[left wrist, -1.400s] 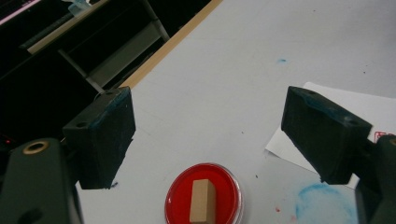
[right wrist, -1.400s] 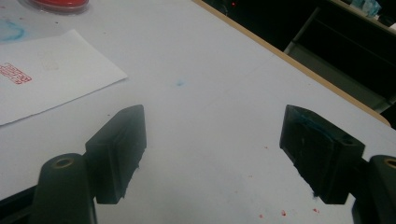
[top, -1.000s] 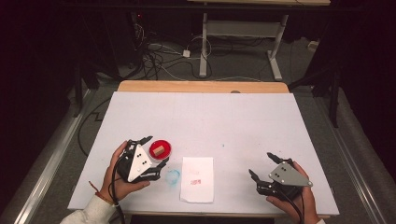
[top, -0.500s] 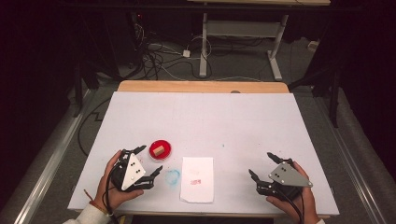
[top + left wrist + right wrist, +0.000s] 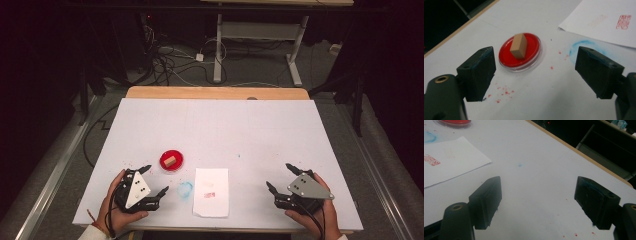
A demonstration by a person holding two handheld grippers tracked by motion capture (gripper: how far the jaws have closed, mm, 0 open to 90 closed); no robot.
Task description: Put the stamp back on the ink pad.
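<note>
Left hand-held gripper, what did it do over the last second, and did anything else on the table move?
The left hand-held gripper pulled back from the red ink pad toward the near table edge, jaws open and empty. The wooden stamp stayed standing on the pad. The paper and the right hand-held gripper, also open, kept their places.

The white sheet of paper [image 5: 599, 20] carries a small square red seal imprint [image 5: 623, 21] at about 1 o'clock in the left gripper view; its characters are too small to read. A fainter, paler imprint [image 5: 595, 21] lies just at 9 o'clock of it, also unreadable. No other text shows.
</note>
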